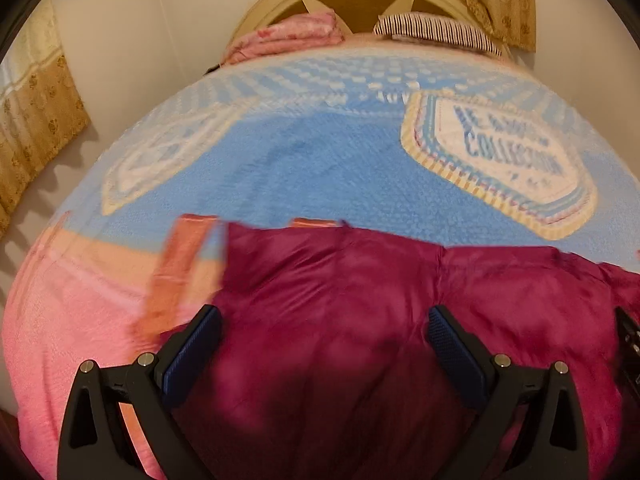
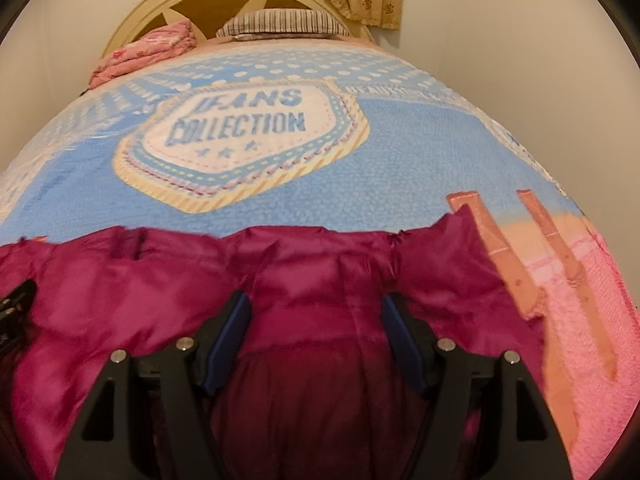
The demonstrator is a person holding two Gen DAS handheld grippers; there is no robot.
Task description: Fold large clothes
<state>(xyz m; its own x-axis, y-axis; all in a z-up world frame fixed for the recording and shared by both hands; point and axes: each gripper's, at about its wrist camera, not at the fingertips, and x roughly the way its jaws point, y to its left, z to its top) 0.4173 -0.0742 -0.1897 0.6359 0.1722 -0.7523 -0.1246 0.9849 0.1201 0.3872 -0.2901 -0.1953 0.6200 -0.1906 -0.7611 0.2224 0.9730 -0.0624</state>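
A large shiny magenta garment lies spread across the near end of the bed; it also fills the lower part of the right wrist view. My left gripper is open just above the garment, its blue pads wide apart with cloth showing between them. My right gripper is open over the garment's middle, near a seam, its pads apart. The right gripper's black body shows at the right edge of the left wrist view, and the left gripper's body at the left edge of the right wrist view.
The bed carries a blue and pink blanket with a "JEANS COLLECTION" badge. A folded pink cloth and a striped pillow lie by the cream headboard. Curtains hang on the left wall.
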